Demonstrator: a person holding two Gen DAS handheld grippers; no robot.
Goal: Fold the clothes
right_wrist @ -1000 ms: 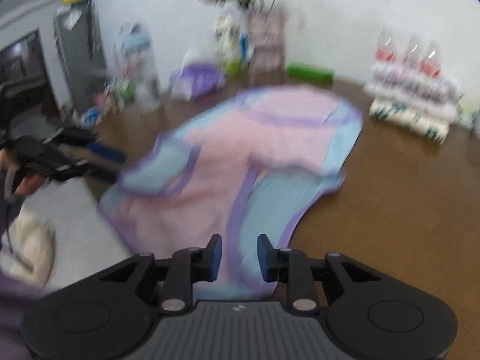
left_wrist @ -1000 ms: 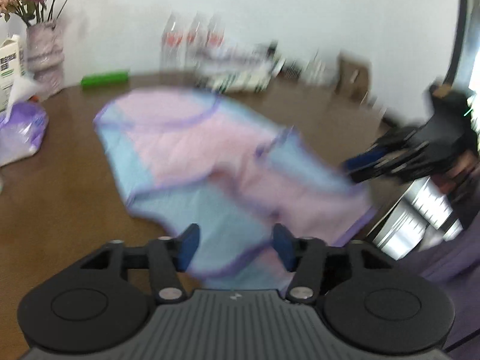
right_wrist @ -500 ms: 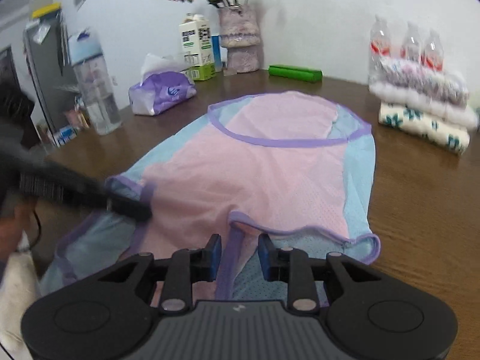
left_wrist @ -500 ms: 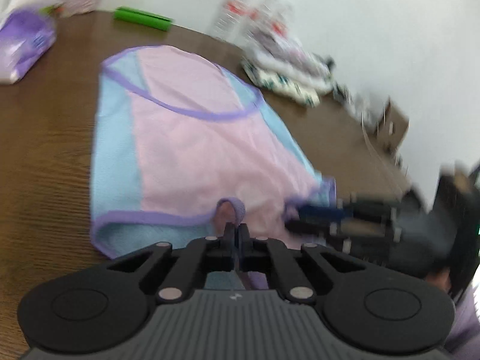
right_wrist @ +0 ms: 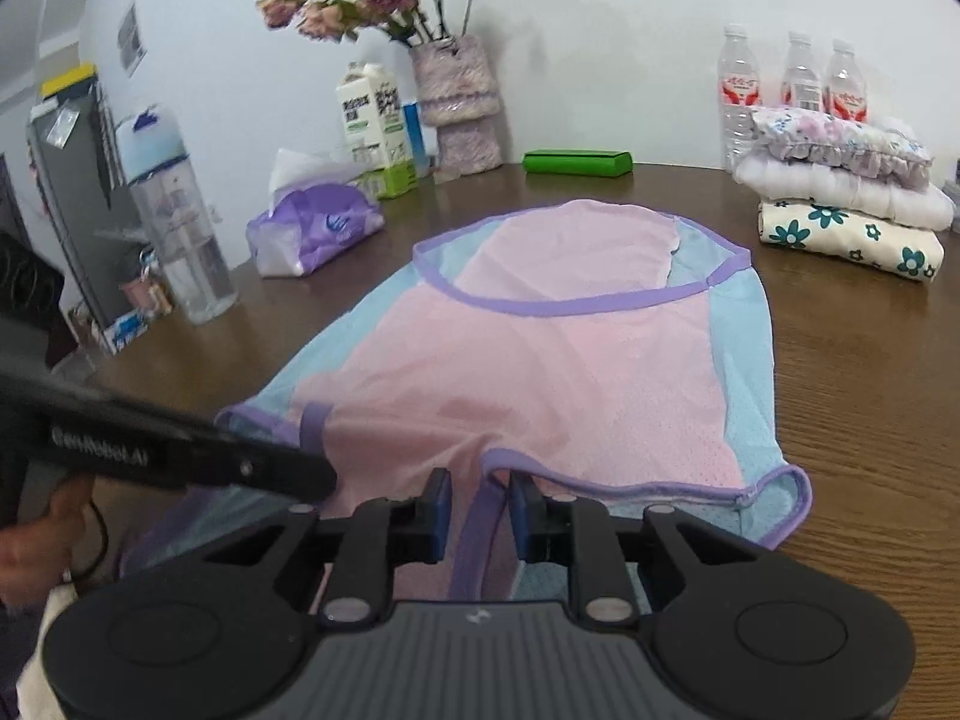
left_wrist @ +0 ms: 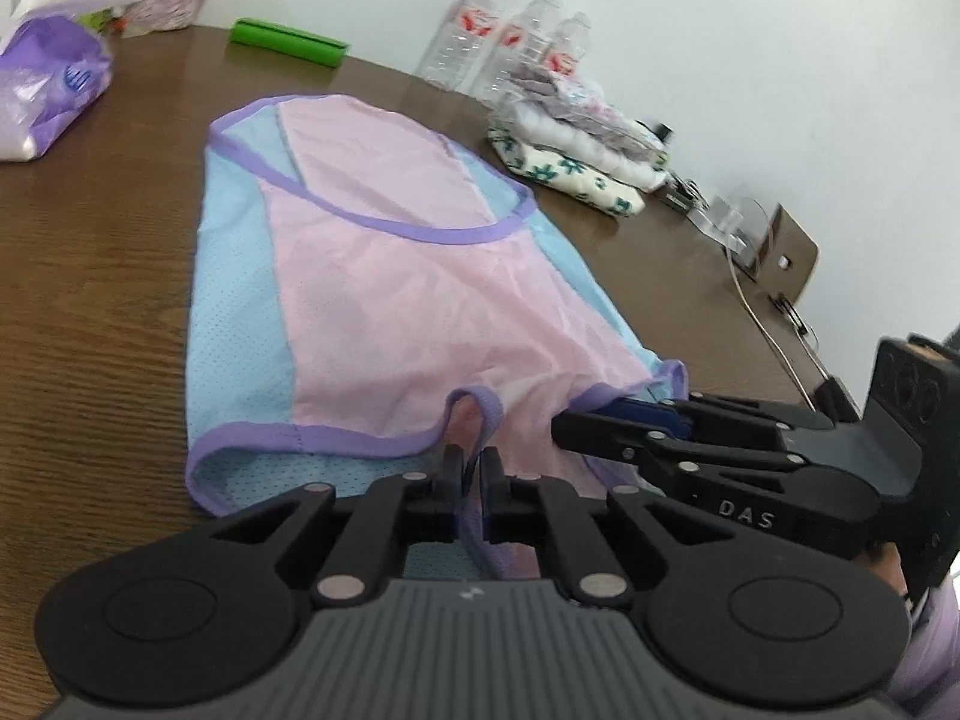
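Garment point(left_wrist: 384, 276) trim pinched in left gripper point(left_wrist: 471, 471), flat beyond.

soft, even daylight fills both views, with a pale sheen on the table point(right_wrist: 870, 360) and only faint shadows. fisheye bending curves the edges, corners go black, and the left wrist view is slightly blurred.

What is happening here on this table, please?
A person with two handheld grippers is folding a pink and blue garment spread flat on the table. The left gripper is shut on its purple hem loop. The right gripper is open, its fingers either side of the purple trim at the near edge. No fold is made yet.
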